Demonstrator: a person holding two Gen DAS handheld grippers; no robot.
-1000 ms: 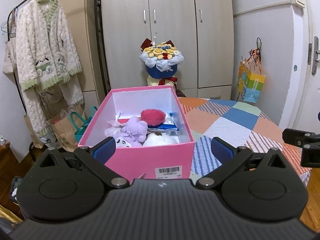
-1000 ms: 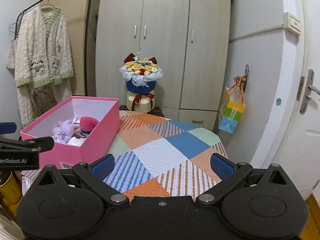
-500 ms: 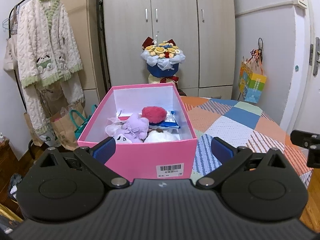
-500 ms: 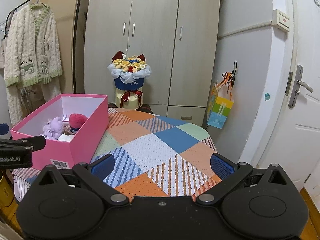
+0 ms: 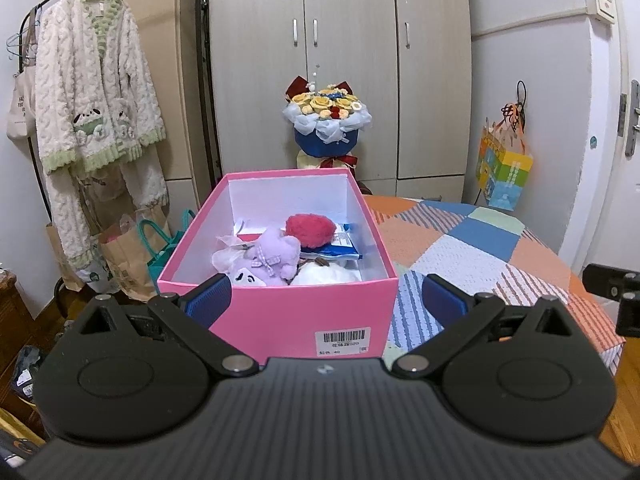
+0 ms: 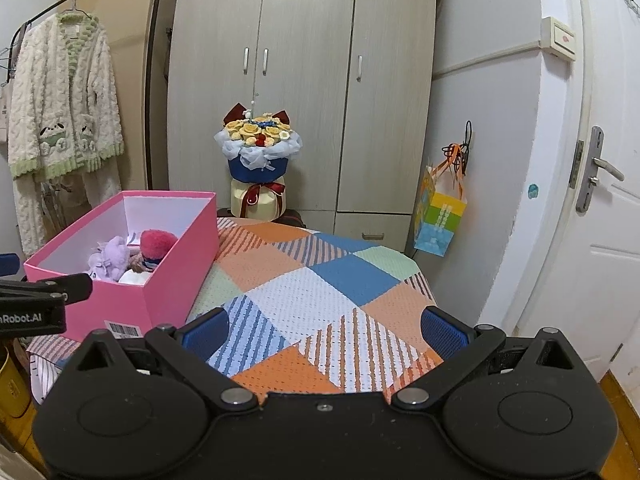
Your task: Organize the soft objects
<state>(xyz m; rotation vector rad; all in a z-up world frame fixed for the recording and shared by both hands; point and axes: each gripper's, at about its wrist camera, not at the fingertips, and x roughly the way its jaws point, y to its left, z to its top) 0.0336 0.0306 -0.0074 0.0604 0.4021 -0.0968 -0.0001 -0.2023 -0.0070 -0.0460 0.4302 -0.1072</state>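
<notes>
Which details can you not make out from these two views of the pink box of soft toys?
- Left wrist view: the pink box near wall hides its floor and the white toy lower part.
- Left wrist view: barcode label print too small.
- Right wrist view: the box side wall hides most of the purple plush.

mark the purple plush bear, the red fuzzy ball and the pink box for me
purple plush bear (image 5: 276,254): left wrist view, on its body.
red fuzzy pompom ball (image 5: 310,230): left wrist view, middle of the fluff.
pink cardboard box (image 5: 288,316): left wrist view, near outer wall above the barcode label.
</notes>
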